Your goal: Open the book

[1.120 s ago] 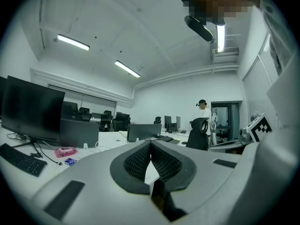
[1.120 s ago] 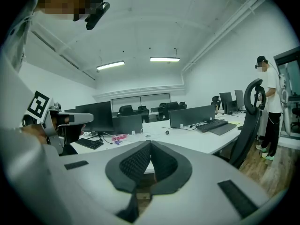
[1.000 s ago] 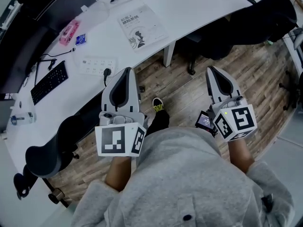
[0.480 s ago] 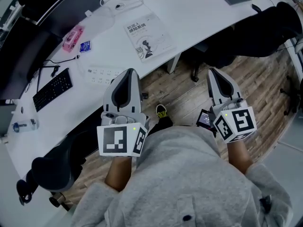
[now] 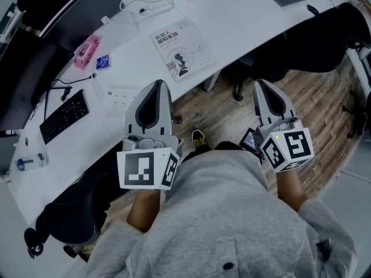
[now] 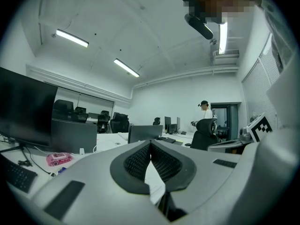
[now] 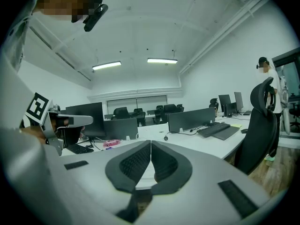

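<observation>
A person in a grey sweatshirt [image 5: 226, 213] is standing over a wooden plank floor [image 5: 232, 112], holding 1 grey hand-held gripper in each hand. The left hand-held gripper [image 5: 155, 86] is pointing towards the curved white table [image 5: 243, 10], its 2 jaws resting together with nothing between them. The right hand-held gripper [image 5: 262, 86] is hovering above the floor, its jaws likewise pressed together and empty. The thin white book with a printed cover [image 5: 181, 50] is lying closed and flat on the table, ahead of the left hand-held gripper and well apart from both. A white power strip [image 5: 119, 97] is lying near that gripper's tip, with a black keyboard [image 5: 64, 116] and a flat pink object [image 5: 87, 51] sitting further left.
</observation>
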The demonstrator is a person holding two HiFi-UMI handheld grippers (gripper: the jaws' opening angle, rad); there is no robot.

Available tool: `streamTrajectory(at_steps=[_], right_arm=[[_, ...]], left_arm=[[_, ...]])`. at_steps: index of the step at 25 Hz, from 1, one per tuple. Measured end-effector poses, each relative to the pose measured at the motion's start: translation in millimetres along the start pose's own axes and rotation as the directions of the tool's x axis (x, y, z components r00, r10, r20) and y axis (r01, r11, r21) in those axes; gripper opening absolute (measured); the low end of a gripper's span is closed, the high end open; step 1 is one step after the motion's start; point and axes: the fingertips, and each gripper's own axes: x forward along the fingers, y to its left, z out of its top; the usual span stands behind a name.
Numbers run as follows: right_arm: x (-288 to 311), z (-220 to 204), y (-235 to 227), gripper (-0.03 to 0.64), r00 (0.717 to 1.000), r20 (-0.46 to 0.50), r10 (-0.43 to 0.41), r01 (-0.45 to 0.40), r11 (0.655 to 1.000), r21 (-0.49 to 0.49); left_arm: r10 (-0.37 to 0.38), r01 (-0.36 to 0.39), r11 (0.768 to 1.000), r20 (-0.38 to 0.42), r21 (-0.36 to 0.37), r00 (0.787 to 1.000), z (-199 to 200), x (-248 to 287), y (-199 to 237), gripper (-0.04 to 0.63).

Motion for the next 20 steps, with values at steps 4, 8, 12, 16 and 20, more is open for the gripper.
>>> streamTrajectory(at_steps=[4,8,12,16,20], right_arm=[[0.7,0.3,1.8,0.029,1.0,0.002,-0.004,0.004,1.0,0.004],[3.0,0.8,3.6,0.029,1.0,0.005,-0.003,0.003,1.0,0.004],[2.2,1.7,4.4,0.029,1.0,0.007,-0.001,0.001,1.0,0.001],[0.2,3.3,4.6,0.029,1.0,0.018,0.002,-0.002,1.0,-0.006],[-2.2,11.6,4.3,0.029,0.999,0.039,0.002,-0.002,1.0,-0.006]], left_arm=[[-0.015,0.015,1.0,-0.007,-0.002,1.0,-0.8,2.1,-2.6,0.011],[-0.016,0.016,1.0,-0.003,-0.001,1.0,0.0,1.9,-1.6,0.011],[-0.005,0.005,1.0,0.005,0.0,1.0,2.7,-2.3,0.6,0.011],[0.004,-0.004,1.0,0.021,0.004,1.0,4.5,-6.6,0.7,0.011],[0.008,-0.009,1.0,0.017,0.007,1.0,6.1,-7.2,-1.3,0.011]])
